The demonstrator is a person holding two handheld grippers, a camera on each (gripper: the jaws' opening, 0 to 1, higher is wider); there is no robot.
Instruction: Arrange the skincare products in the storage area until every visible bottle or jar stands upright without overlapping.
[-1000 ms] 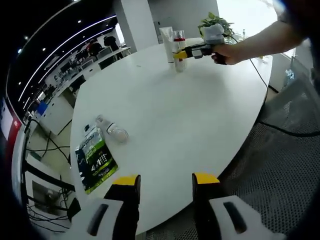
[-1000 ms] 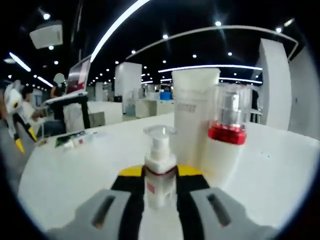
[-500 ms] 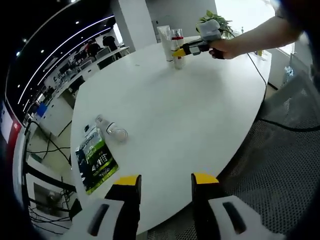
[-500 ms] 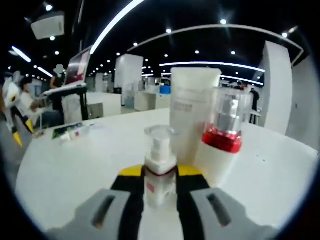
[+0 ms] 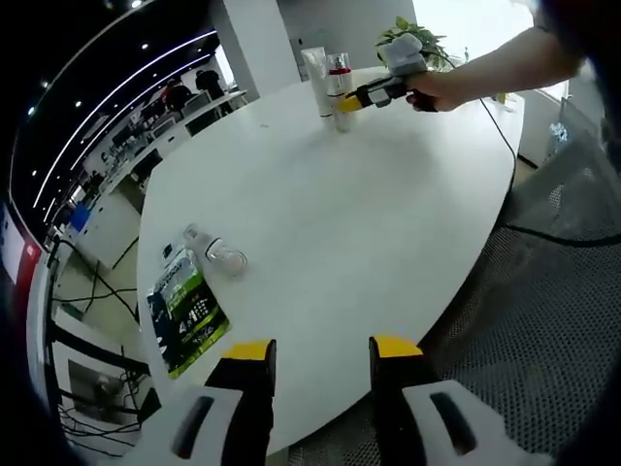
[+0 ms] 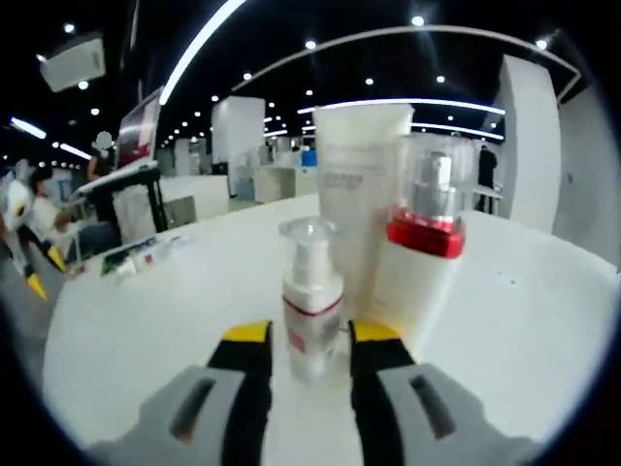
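Observation:
A small clear pump bottle [image 6: 310, 316] with a red-banded label stands upright on the white table [image 6: 505, 330]. My right gripper [image 6: 310, 335] is open around it, with a thin gap on each side. Just behind stand a tall white tube [image 6: 359, 184] and a white bottle with a red collar and clear cap [image 6: 427, 228]. In the left gripper view this group sits at the table's far side: the tube [image 5: 314, 78], the red-collared bottle [image 5: 338, 76], the pump bottle [image 5: 341, 120] and the right gripper [image 5: 343, 105]. A clear bottle [image 5: 219, 254] lies on its side at the left. My left gripper [image 5: 320, 351] hangs open over the near edge.
A green packet [image 5: 184, 313] lies near the table's left edge, beside the lying bottle, and shows far off [image 6: 136, 260] in the right gripper view. A person's hand [image 5: 441, 89] holds the right gripper. A potted plant [image 5: 412, 34] stands behind. Mesh flooring [image 5: 543, 320] lies right of the table.
My right gripper's jaws have spread apart and let go of the pump bottle, which stays standing. The left gripper has barely moved.

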